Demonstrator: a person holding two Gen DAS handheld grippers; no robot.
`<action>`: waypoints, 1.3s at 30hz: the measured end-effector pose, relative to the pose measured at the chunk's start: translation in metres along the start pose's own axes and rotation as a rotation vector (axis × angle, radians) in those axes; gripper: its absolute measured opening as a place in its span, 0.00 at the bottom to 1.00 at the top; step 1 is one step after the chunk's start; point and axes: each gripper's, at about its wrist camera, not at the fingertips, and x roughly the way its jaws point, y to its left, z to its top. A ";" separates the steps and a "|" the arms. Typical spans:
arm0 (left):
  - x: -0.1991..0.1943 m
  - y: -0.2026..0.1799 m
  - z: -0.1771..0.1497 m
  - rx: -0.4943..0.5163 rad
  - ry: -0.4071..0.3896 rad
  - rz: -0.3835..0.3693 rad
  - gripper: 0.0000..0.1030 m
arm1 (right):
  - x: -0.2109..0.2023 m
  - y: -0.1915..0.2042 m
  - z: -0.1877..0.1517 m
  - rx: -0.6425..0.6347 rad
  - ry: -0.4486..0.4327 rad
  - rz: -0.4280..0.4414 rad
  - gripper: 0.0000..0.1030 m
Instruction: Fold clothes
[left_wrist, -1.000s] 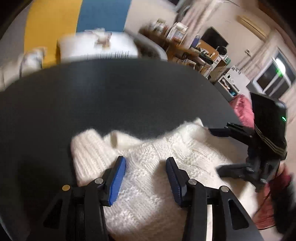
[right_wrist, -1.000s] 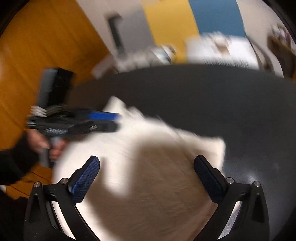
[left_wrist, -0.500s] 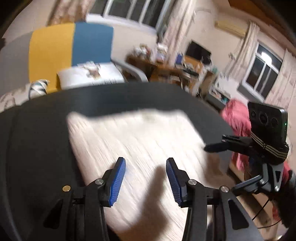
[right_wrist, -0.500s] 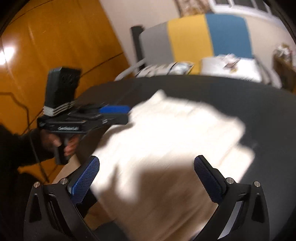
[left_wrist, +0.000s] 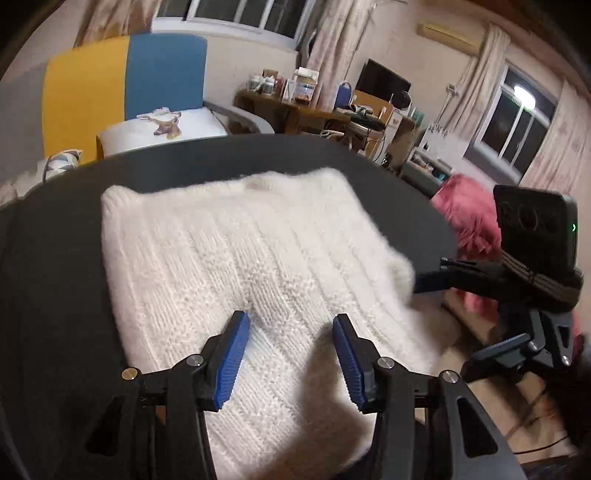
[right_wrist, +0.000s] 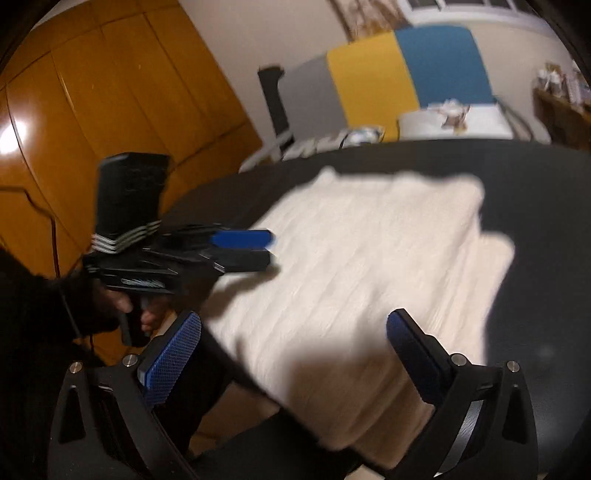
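The left gripper (left_wrist: 290, 360) is opening over the white knitted sweater (left_wrist: 251, 266), gripping nothing. The sweater is lying folded on the dark worktop (left_wrist: 55, 258), its near edge overhanging. The right gripper (right_wrist: 295, 354) is hovering wide open and empty, apparently above that edge. The overhang is likely dragging the fold off.

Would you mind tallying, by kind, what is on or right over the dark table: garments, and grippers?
White knit sweater: 1, lying folded on the dark table.
Grippers: 2, the left gripper, its jaws opening with nothing pinched between them, and the right gripper, open.
Total: 3
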 end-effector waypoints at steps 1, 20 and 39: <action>-0.001 -0.003 0.004 0.011 0.003 0.008 0.48 | 0.004 -0.003 -0.008 0.021 0.027 -0.016 1.00; 0.015 0.065 0.051 -0.238 0.018 0.118 0.50 | 0.046 -0.119 0.084 0.210 0.109 -0.104 1.00; -0.040 0.074 0.038 -0.288 -0.066 0.107 0.52 | 0.049 -0.012 0.076 -0.023 0.189 -0.346 1.00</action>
